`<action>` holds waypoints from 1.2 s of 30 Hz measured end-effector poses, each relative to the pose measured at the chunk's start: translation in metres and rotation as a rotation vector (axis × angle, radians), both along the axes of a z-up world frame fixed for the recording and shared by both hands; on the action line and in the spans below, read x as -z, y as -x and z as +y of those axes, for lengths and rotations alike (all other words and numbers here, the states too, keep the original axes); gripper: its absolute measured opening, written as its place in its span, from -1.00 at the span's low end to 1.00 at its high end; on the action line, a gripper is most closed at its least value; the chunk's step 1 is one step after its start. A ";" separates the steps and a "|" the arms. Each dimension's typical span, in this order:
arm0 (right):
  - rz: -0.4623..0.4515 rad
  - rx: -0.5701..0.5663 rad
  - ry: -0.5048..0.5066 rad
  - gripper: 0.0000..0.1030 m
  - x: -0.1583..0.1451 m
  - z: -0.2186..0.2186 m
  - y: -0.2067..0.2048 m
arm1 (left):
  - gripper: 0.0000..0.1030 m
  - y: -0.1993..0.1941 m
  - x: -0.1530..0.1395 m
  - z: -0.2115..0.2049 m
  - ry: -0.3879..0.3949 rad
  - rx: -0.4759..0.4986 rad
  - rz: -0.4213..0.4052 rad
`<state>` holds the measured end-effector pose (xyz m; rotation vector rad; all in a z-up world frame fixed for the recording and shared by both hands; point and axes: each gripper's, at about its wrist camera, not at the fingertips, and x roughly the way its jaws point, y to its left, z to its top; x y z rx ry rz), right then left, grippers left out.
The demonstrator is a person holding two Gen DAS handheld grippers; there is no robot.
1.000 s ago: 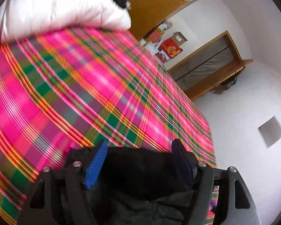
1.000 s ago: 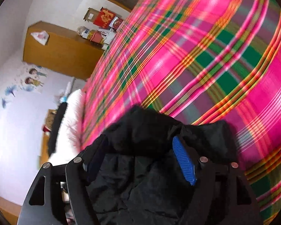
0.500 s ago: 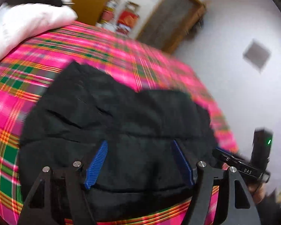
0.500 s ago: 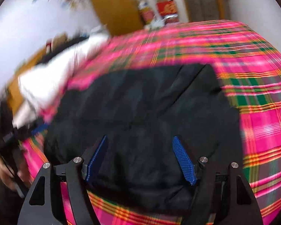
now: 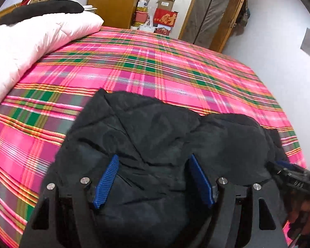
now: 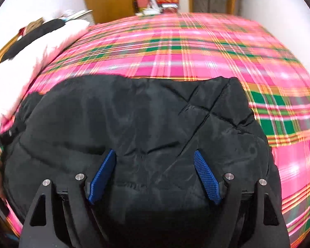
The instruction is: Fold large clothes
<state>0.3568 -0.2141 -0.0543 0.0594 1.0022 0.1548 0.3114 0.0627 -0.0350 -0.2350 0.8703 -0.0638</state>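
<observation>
The left gripper (image 5: 153, 178) is hanging over the near edge of a black quilted jacket (image 5: 167, 144), its blue pads (image 5: 106, 181) standing wide apart. Dark fabric is bulging up between them, but whether either pad is pressing into it cannot be told from the left wrist view. The jacket is lying bunched on a bed covered with a pink plaid sheet (image 5: 134, 66), close to the bed's near edge, its far hem reaching about a third of the way across the sheet. To the left of the jacket, a white quilt (image 5: 31, 39) is lying along the sheet's left side, with a black garment (image 5: 41, 10) resting on top of it. Past the far end of the bed, a wooden wardrobe (image 5: 113, 2) is standing against the wall, with red boxes (image 5: 165, 19) stacked just to its right and a wooden door frame (image 5: 215, 14) further right again.

At the right edge of the left wrist view, the right gripper (image 5: 295, 183) is showing as a dark, partly cropped shape over the jacket's right end. In its own view the right gripper (image 6: 155, 177) is opening its jaws, the blue pads (image 6: 206, 177) well apart above the jacket (image 6: 134, 124), which is spreading beneath and between them without being pinched. To the right of the jacket, bare plaid sheet (image 6: 289, 107) is running out to the bed's edge.
</observation>
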 end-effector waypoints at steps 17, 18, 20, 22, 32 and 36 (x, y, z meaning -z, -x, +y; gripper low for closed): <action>0.006 0.130 -0.012 0.46 0.039 -0.051 -0.043 | 0.60 -0.063 0.055 0.051 0.031 -0.089 0.088; 0.004 0.134 -0.010 0.46 0.041 -0.051 -0.043 | 0.60 -0.063 0.058 0.051 0.031 -0.093 0.081; 0.002 0.138 0.000 0.46 0.044 -0.049 -0.043 | 0.62 -0.063 0.061 0.048 0.025 -0.099 0.080; 0.002 0.141 0.001 0.46 0.046 -0.049 -0.044 | 0.63 -0.064 0.064 0.049 0.023 -0.102 0.080; 0.024 0.136 0.005 0.45 0.026 -0.052 -0.041 | 0.56 -0.064 0.038 0.041 -0.074 -0.110 0.104; -0.084 0.120 -0.031 0.45 -0.020 -0.054 -0.010 | 0.54 -0.039 -0.009 0.034 -0.088 -0.103 0.003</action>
